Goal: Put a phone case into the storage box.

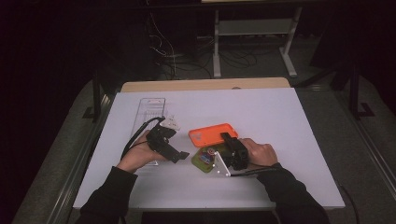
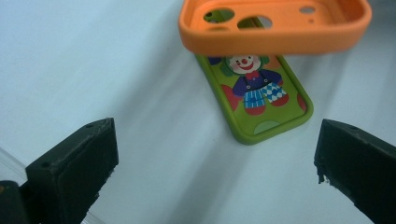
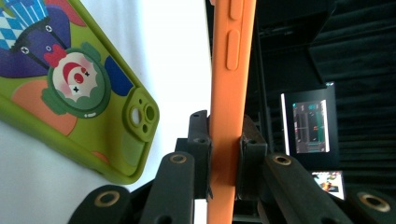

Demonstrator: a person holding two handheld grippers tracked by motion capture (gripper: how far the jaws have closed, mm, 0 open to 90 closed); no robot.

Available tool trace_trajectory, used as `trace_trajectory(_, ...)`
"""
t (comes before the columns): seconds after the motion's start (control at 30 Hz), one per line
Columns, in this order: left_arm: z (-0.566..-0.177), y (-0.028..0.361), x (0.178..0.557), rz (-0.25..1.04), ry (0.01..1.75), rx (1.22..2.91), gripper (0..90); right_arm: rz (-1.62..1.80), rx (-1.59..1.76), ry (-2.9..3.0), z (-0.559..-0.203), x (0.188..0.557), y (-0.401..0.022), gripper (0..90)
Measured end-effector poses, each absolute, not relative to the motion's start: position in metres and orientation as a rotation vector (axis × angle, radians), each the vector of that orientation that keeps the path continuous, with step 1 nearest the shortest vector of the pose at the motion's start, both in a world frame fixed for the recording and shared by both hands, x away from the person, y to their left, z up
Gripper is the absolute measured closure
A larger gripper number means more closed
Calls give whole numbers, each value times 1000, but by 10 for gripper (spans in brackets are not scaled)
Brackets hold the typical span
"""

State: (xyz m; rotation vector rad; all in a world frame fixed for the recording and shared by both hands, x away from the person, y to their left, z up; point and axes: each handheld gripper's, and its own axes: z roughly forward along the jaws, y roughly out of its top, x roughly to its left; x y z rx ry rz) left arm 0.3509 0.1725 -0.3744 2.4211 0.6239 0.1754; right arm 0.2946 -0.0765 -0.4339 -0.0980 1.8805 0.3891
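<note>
We note a white tabletop [image 1: 261, 112] in a dark room, with cables and desk legs behind it. On the right gripper [image 1: 229, 139] the jaws are clamped tight on the edge of an orange phone case [image 1: 212, 135], which they hold raised above the table. Directly beneath it lies a green phone case [image 2: 261, 100] printed with a clown, flat on the surface. On the left gripper [image 1: 180, 155] the jaws stand wide apart with nothing between them, aimed toward both cases and just short of them. A clear plastic tray [image 1: 148, 109] sits beyond the left hand [image 1: 137, 156].
</note>
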Motion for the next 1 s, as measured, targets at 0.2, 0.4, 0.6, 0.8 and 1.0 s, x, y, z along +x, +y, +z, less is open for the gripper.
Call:
trace_trajectory(0.2, -375, 173, 351, 181, 633, 2413, 0, 443, -28, 1903, -427, 298, -80, 780)
trace_trajectory(0.4, -376, 172, 352, 192, 634, 2415, 0, 466, 17, 1942, -425, 299, -82, 780)
trace_trajectory(0.6, -377, 170, 353, 199, 636, 2404, 0, 531, 110, 1979, -420, 301, -86, 780)
trace_trajectory(0.8, -376, 169, 352, 196, 640, 2405, 0, 571, 156, 2002, -415, 304, -91, 780)
trace_trajectory(1.0, -376, 169, 351, 194, 644, 2398, 0, 659, 277, 2044, -410, 306, -94, 780)
